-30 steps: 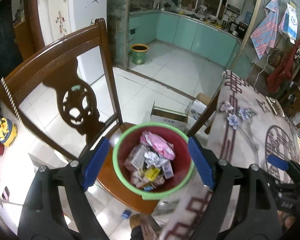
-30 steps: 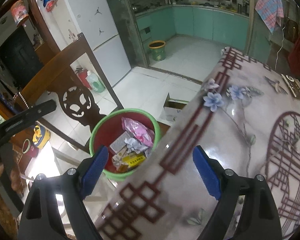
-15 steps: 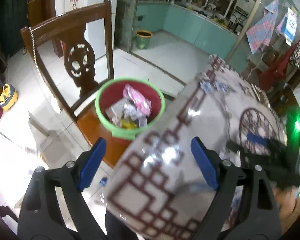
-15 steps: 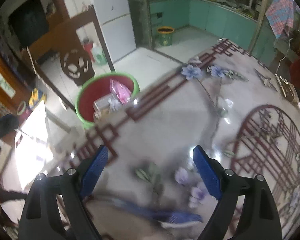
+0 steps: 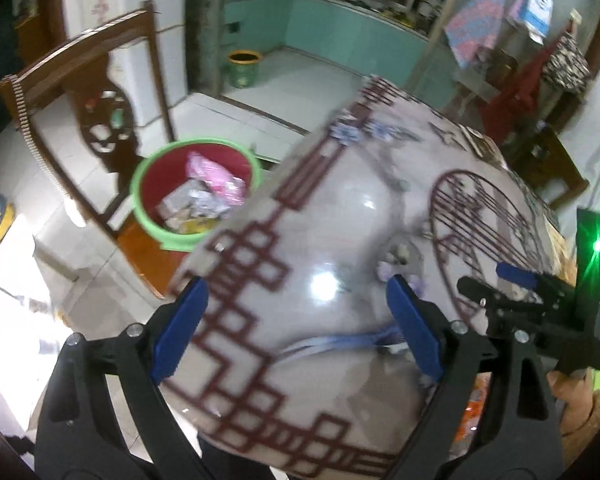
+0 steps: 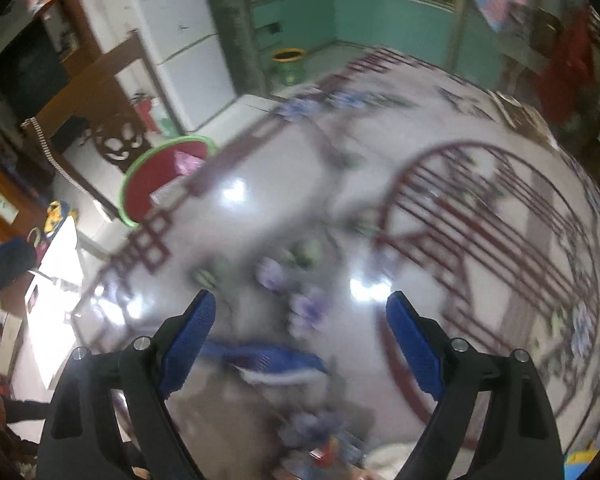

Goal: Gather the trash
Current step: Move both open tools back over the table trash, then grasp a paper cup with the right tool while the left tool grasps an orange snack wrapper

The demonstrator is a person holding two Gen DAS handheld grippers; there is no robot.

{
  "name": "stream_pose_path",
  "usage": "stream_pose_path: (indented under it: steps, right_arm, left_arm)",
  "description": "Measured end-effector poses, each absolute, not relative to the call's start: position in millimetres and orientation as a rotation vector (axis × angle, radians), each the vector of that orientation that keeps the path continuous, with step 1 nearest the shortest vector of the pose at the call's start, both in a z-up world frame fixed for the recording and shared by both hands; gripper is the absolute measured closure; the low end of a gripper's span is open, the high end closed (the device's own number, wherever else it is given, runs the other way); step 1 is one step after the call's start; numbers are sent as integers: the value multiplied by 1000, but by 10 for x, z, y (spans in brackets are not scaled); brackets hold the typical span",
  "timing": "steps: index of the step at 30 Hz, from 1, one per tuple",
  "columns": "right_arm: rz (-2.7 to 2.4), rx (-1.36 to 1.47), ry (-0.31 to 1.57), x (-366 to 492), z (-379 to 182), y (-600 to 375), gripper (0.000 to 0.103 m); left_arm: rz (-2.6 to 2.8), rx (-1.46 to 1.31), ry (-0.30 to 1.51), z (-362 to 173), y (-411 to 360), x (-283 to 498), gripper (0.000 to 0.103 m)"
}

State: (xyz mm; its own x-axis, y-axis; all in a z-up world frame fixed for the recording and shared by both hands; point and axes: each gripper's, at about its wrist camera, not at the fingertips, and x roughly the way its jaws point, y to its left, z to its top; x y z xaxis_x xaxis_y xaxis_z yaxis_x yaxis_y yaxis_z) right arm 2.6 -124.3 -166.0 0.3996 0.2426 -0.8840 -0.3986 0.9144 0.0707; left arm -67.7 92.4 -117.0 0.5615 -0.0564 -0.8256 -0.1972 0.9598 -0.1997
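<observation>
A red bin with a green rim (image 5: 152, 224), holding pink and other wrappers, stands on a wooden chair seat beside the table; it also shows in the right wrist view (image 6: 140, 184). A blue and white wrapper (image 6: 268, 360) lies on the patterned table, blurred, just ahead of my right gripper (image 6: 300, 344); it also shows in the left wrist view (image 5: 340, 342). My left gripper (image 5: 300, 328) is open and empty above the table's near edge. My right gripper is open and empty; it shows at the right of the left wrist view (image 5: 520, 280). More blurred, colourful litter (image 6: 324, 444) lies at the near edge.
A carved wooden chair (image 5: 80, 92) stands left of the table (image 5: 340, 208). A tiled floor leads to a kitchen with a yellow-green bucket (image 5: 242, 68). A white fridge (image 6: 180, 40) stands at the back left. Clothes hang at the right.
Both grippers have pulled back from over the bin to above the table. The bin now lies far left. The blue wrapper has come into view. Both stay open.
</observation>
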Motion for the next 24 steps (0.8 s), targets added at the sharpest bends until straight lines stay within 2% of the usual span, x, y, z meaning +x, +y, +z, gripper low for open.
stream_pose_path:
  steps: [13, 19, 21, 22, 23, 24]
  right_arm:
    - [86, 40, 1139, -343, -1731, -2720, 17]
    - [141, 133, 1227, -729, -1981, -2827, 16]
    - [203, 111, 1240, -879, -2036, -2736, 10]
    - [196, 39, 1250, -925, -2082, -2662, 10]
    - [176, -53, 1263, -948, -2153, -2579, 12]
    - [145, -164, 1283, -957, -2257, -2480, 36]
  left_arm:
    - [-108, -180, 1058, -1433, 140, -410, 13]
    - [-205, -132, 1104, -1545, -223, -443, 13]
    - [-214, -116, 1111, -1546, -273, -457, 13]
    - [-215, -116, 1110, -1533, -285, -473, 13]
    - [-219, -121, 1109, -1524, -290, -482, 13]
    - [-226, -126, 1110, -1518, -303, -504, 13]
